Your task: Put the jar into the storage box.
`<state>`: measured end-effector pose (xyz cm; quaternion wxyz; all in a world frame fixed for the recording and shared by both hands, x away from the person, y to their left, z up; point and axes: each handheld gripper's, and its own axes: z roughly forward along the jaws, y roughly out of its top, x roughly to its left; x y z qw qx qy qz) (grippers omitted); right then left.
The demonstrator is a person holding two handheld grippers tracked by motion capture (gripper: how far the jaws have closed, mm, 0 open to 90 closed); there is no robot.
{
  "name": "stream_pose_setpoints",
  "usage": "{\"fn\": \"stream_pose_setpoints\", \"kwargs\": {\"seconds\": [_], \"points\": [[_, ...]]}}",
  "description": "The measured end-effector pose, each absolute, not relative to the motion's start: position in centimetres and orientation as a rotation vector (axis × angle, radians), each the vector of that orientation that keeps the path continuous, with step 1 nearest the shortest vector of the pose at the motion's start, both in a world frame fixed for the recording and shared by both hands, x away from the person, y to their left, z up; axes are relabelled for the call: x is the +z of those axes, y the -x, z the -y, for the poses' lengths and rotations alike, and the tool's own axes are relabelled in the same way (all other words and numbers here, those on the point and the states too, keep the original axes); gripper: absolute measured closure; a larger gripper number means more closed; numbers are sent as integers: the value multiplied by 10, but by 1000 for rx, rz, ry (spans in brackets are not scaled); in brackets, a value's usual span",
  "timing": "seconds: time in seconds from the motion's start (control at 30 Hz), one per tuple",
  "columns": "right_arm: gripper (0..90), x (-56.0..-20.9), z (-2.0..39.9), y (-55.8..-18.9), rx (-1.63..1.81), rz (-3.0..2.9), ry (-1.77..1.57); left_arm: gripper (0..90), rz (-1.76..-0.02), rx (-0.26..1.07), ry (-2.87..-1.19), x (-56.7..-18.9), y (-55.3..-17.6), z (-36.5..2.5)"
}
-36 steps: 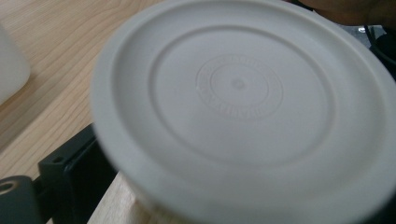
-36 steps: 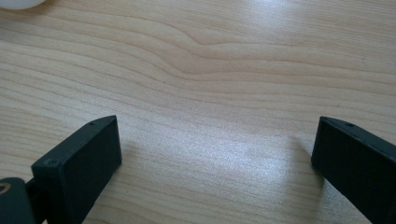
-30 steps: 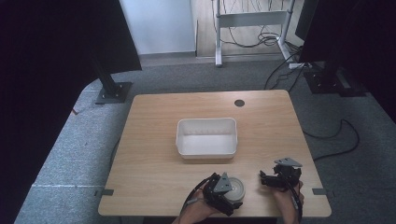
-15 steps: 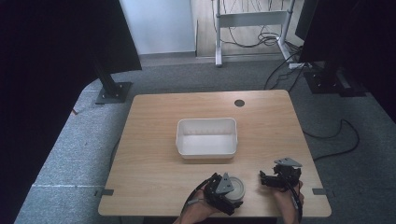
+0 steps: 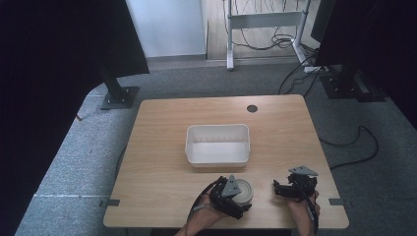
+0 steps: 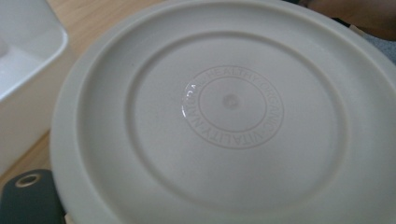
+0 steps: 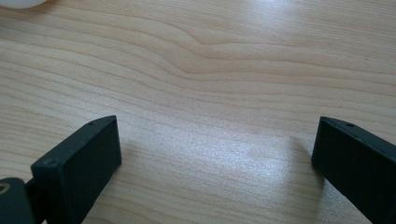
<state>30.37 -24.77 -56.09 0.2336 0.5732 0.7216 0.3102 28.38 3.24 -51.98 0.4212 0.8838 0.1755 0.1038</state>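
While the wooden table (image 5: 162, 147) is carrying a white rectangular tub (image 5: 218, 144) near its centre, both grippers are sitting along the near edge, at roughly 6 o'clock from that tub. In the high view, the left gripper (image 5: 230, 196) is resting against a round cream-coloured lid (image 5: 242, 191), with the person's left hand (image 5: 204, 219) coming in beneath it. From the left gripper view, the lid (image 6: 219, 121) is lying very close to the camera, its embossed ring of lettering showing at the middle, and the tub's white wall (image 6: 25, 84) is standing at about 10 o'clock from it. One dark jaw corner is showing at the lower left of that view, just beside the lid's rim; whether the jaws are clamping the lid cannot be told.

At about 3 o'clock from the lid, well apart from it, the right gripper (image 5: 287, 188) is sitting low over bare wood, held by the right hand (image 5: 302, 209). In the right gripper view, the right gripper (image 7: 215, 158) is holding its two black jaws wide apart, with bare wood grain between them.
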Motion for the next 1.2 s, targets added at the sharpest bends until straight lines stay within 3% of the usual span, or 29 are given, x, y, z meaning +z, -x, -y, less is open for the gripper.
{"fn": "stream_pose_setpoints", "kwargs": {"seconds": [1.2], "points": [[9, -561, 248, -304, 852, -1982, -1573, 103, -571, 380, -2167, -488, -330, -72]]}}
